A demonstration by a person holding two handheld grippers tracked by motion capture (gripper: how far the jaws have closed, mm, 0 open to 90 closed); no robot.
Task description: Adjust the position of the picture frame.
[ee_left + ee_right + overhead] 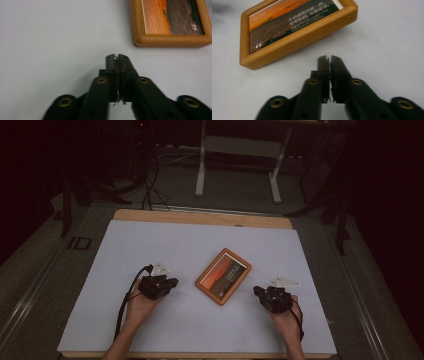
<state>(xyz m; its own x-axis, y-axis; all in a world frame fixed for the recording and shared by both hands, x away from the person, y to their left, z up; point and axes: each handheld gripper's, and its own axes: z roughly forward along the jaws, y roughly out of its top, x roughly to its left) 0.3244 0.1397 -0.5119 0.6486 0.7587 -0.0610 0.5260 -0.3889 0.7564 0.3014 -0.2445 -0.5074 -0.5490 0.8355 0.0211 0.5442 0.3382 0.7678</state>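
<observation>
The counter (150,240) is a wooden top under a smooth, matte white sheet, with a strip of bare wood exposed along its far edge. At its centre lies a wooden picture frame (223,276) — rectangular, rounded corners, honey-toned grain — flat, face up and set at an angle, holding an orange sunset print with a line of white text. It sits between the two grippers and touches neither, which suggests a starting layout. The left gripper (173,283) rests low on the sheet, just beside the frame's near-left corner; its black fingers (110,65) are pressed together, pinching nothing. The right gripper (256,291) mirrors it, fingers (324,65) likewise closed and empty.
</observation>
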